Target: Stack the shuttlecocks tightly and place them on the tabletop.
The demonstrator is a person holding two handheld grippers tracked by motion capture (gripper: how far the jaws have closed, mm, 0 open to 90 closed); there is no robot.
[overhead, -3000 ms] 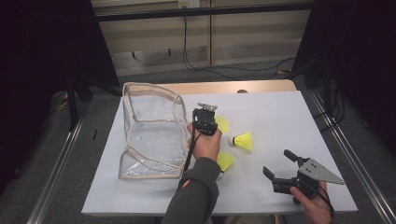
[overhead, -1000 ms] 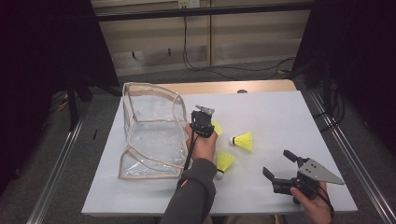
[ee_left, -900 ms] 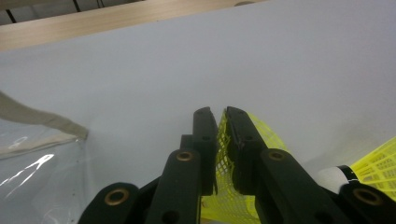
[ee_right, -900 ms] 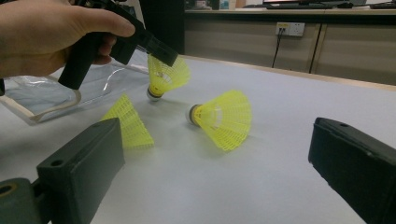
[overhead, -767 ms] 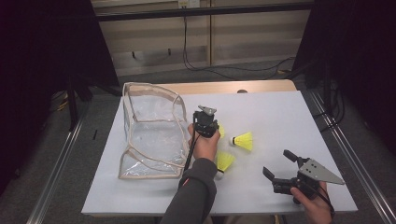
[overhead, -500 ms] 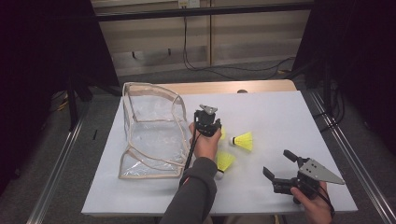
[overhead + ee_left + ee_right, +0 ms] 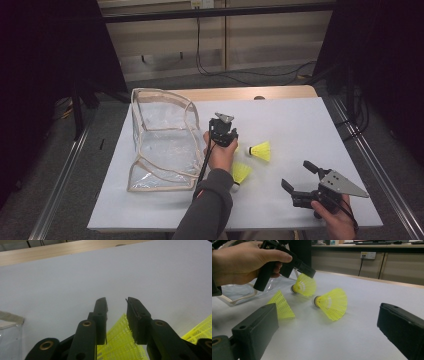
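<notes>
Three yellow shuttlecocks lie on the white table: one (image 7: 260,150) in the middle, one (image 7: 241,173) nearer me, and one (image 7: 236,148) under my left gripper (image 7: 231,141). In the left gripper view the left gripper (image 7: 116,301) stands a little open. Its jaws have just been opening. The shuttlecock's skirt (image 7: 117,340) lies low between them and the pads do not press on it. From the right gripper view, one left jaw hangs just over that shuttlecock (image 7: 305,285). My right gripper (image 7: 296,175) rests wide open and holds nothing at the front right.
A clear plastic bag (image 7: 160,145) with beige trim stands on the table's left half, close beside my left hand. In the right gripper view the other two shuttlecocks (image 7: 332,303) (image 7: 281,307) lie just ahead of the right jaws. A wooden edge (image 7: 250,93) borders the far side.
My left gripper has edged slightly to the right over the shuttlecock. The right gripper and the other two shuttlecocks have stayed put.
</notes>
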